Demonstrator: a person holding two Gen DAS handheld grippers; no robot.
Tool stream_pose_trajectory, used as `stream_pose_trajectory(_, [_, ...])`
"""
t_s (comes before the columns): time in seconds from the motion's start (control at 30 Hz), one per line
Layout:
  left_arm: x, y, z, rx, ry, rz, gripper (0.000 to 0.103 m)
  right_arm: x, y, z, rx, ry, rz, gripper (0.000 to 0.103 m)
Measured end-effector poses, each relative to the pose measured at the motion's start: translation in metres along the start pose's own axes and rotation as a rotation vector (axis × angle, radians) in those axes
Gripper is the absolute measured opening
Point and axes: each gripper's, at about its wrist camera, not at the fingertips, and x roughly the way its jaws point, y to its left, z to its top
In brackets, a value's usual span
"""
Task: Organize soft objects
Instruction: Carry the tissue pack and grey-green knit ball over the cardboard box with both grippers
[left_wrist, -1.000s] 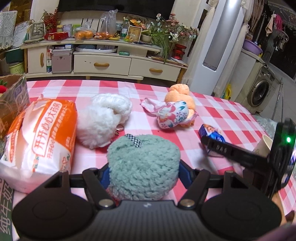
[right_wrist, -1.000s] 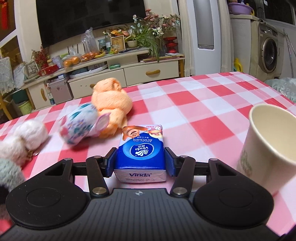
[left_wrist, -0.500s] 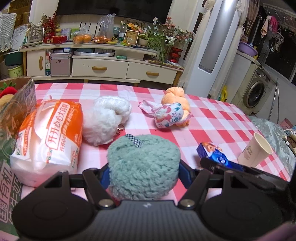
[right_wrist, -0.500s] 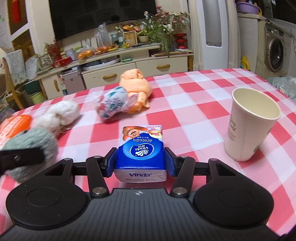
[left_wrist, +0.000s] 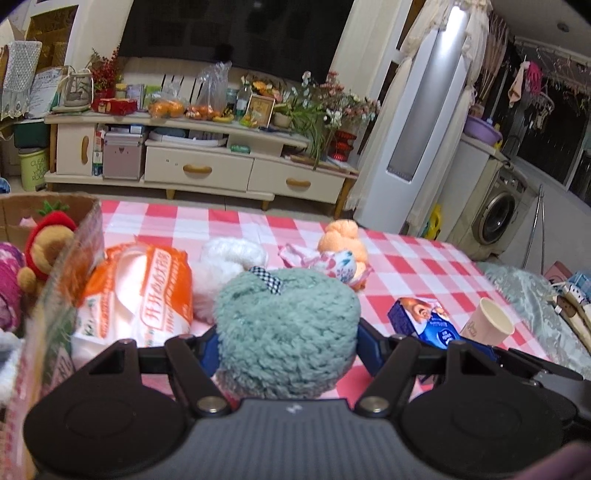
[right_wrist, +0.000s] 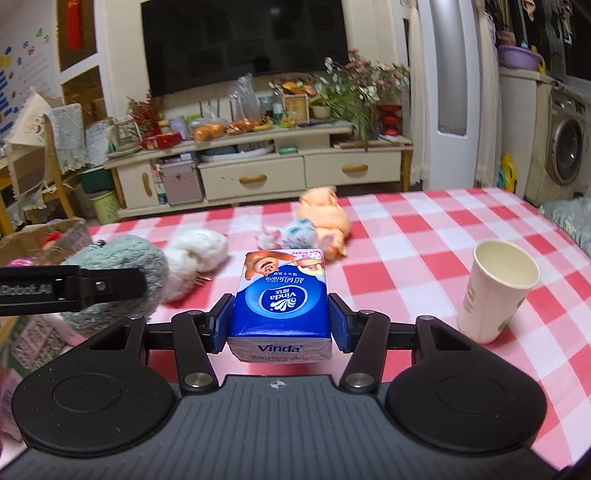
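We had the green plush ball (left_wrist: 286, 334) gripped in the left tongs (left_wrist: 286, 343), their blue pads pressed into its fuzz on both sides, and the blue tissue pack (right_wrist: 279, 306) clamped squarely in the right tongs (right_wrist: 280, 323). Compared with a second before, both loads had come up off the red-checked table (right_wrist: 406, 266) and drifted left: the cardboard box (left_wrist: 79, 254), only an edge at first, now filled the left side of the left wrist view, with a strawberry-capped bear (left_wrist: 46, 236) already inside. From the right wrist view the paper cup (right_wrist: 496, 288) had slid from right beside the pack to well apart on the right.

We took that to mean the pick-up was done and the carry to the box was under way, the green ball leading and the pack trailing just beside it.

Further out, the orange-printed soft pack (left_wrist: 142, 291), the white fluffy toy (left_wrist: 229, 258) and the orange plush with floral cloth (left_wrist: 341, 251) lay on the table, so several items remained to sort.
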Motion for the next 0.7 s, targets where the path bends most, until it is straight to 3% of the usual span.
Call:
stream_pose_trajectory(0.33, [-0.034, 0.021, 0.018, -0.043, -0.102, -0.012, 0.070, -0.023, 0.047, 0.018, -0.055, -0.048, 0.077, 0.066])
stream_pose_trajectory(0.7, [-0.071, 0.063, 0.035, -0.121, -0.222, 0.048, 0.070, -0.031, 0.105, 0.030, -0.109, -0.068, 0.203, 0.066])
